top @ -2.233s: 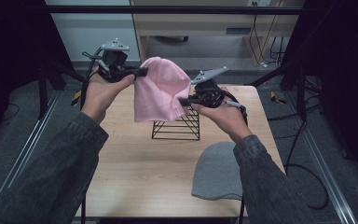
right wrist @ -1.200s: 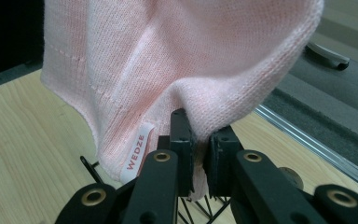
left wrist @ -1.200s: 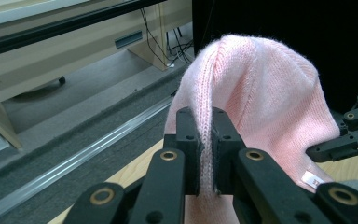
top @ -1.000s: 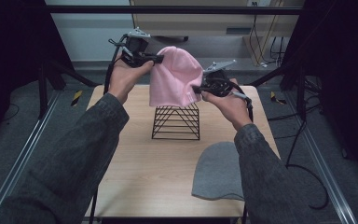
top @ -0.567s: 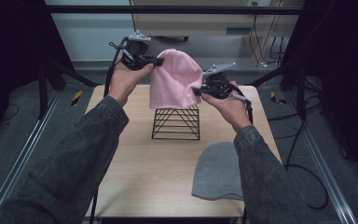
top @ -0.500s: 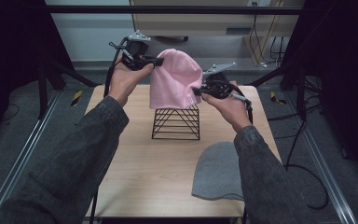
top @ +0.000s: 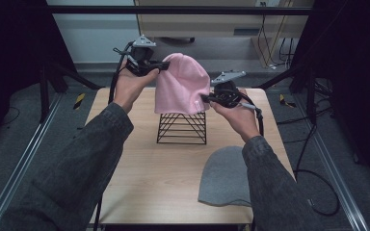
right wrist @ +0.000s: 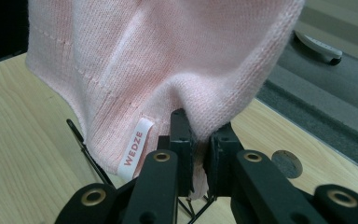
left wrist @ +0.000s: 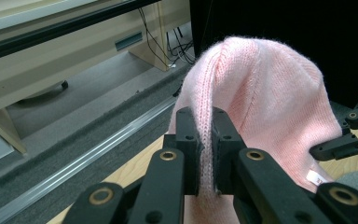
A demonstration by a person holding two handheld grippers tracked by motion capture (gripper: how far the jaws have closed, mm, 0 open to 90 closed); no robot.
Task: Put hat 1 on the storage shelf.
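Observation:
A pink knit beanie (top: 182,85) hangs in the air over a black wire rack (top: 182,127) on the wooden table (top: 144,168). My left gripper (top: 162,66) is shut on the beanie's upper left edge; a fold of pink knit (left wrist: 242,102) is pinched between its jaws (left wrist: 205,151). My right gripper (top: 206,98) is shut on the beanie's lower right hem, next to a small white label (right wrist: 135,150), with the cloth (right wrist: 168,60) bunched between its jaws (right wrist: 200,158). The beanie's hem covers the rack's top.
A grey beanie (top: 226,177) lies flat at the table's front right. A beige cabinet (top: 207,19) and cables stand beyond the far edge. Metal rails run along the floor on both sides. A round hole (right wrist: 286,163) marks the tabletop.
Both grippers lifted the pink beanie up and back from the left, bringing it over the wire rack. In the last half second it has barely moved.

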